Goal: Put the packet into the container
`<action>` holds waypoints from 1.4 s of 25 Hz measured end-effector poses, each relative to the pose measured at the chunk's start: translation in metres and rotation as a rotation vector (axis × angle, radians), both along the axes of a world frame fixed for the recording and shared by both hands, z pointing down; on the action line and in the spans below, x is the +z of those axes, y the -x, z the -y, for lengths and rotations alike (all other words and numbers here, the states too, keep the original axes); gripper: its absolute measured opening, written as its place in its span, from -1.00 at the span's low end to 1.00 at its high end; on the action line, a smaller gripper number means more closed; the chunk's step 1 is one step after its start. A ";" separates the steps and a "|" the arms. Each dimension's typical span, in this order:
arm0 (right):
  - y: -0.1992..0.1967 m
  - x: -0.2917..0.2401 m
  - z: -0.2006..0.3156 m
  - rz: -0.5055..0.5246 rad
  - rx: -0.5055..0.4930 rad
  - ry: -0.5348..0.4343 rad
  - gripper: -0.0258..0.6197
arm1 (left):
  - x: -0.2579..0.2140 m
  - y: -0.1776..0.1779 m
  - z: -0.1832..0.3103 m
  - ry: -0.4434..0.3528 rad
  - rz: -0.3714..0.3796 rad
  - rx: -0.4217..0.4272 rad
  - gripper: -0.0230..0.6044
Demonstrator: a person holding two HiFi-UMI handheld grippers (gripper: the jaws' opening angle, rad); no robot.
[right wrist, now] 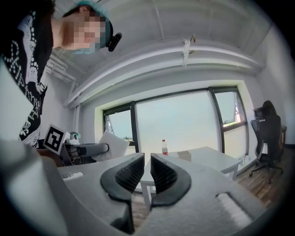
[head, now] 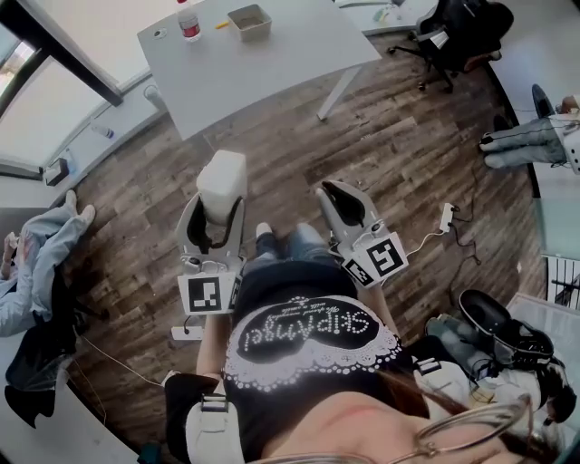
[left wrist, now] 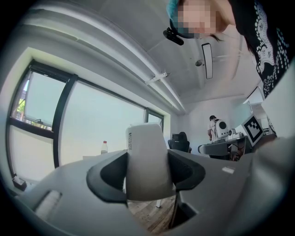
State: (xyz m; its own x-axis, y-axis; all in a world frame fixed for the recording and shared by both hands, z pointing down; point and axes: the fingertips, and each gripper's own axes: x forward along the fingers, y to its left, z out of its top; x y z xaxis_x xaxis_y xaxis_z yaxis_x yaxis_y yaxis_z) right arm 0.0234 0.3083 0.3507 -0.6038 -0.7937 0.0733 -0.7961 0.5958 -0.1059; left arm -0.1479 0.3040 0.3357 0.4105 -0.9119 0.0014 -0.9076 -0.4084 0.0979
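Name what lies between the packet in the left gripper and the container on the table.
In the head view, only wooden floor and a bare stretch of the white table separate the packet from the container. The bottle stands off to one side.

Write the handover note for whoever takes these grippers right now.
Left gripper: shut on the white packet, which stands up out of the jaws.
Right gripper: jaws almost together, nothing between them.
Container: small open box on the grey table, a short way from a red-labelled bottle. The table is ahead, across bare wood floor.
Done: packet is in the grip.
Left: go to the table, lower the packet into the container, let go.
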 end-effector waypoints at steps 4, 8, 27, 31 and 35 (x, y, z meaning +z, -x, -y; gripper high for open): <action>0.001 -0.006 0.010 -0.001 0.012 -0.019 -0.80 | 0.002 0.002 0.004 0.004 -0.004 -0.002 -0.09; 0.000 -0.006 0.026 -0.008 0.021 -0.026 -0.80 | 0.001 -0.003 0.015 0.008 -0.005 -0.007 -0.09; 0.019 0.082 0.152 -0.142 -0.132 0.203 -0.80 | 0.034 -0.059 0.130 0.093 0.004 -0.006 -0.09; 0.009 0.080 0.176 -0.142 -0.160 0.204 -0.80 | 0.033 -0.067 0.153 0.085 0.009 -0.034 -0.09; -0.007 0.080 0.195 -0.140 -0.167 0.224 -0.80 | 0.034 -0.077 0.170 0.097 0.005 -0.056 -0.09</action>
State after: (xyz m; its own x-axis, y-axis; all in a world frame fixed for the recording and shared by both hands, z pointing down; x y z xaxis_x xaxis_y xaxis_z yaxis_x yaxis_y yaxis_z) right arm 0.0304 0.1137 0.4310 -0.6966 -0.6389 0.3264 -0.7049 0.6941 -0.1457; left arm -0.0713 0.1341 0.3701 0.3590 -0.9287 0.0925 -0.9291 -0.3462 0.1300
